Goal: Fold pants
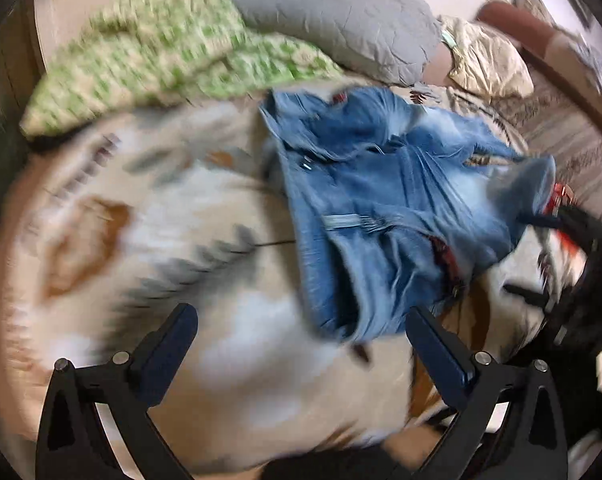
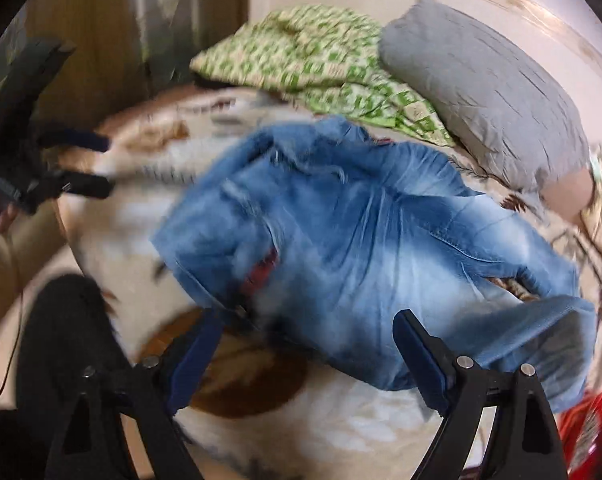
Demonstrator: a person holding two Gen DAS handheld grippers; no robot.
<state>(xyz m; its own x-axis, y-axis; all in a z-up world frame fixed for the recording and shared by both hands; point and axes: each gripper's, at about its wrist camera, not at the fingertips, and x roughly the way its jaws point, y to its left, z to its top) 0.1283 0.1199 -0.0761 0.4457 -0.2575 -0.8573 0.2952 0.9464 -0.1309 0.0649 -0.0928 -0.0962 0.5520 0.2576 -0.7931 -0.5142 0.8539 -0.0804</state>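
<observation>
Both the left gripper (image 1: 301, 336) and the right gripper (image 2: 305, 340) stood wide apart, holding nothing. Just beyond them the crumpled faded-blue denim pants (image 2: 365, 232) lay heaped on the cream patterned bedspread (image 1: 205, 264). Soft but weighty, the pants would likely grip best at the waistband. Open bedspread lay to the left; the green-checked cloth (image 2: 313, 64) and grey pillow (image 2: 481, 88) crowded the far side.

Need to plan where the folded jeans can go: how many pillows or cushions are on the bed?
2. A grey quilted pillow lies at the far side behind the blue denim jeans; a shiny beige cushion sits to its right. More may be hidden beyond view.
</observation>
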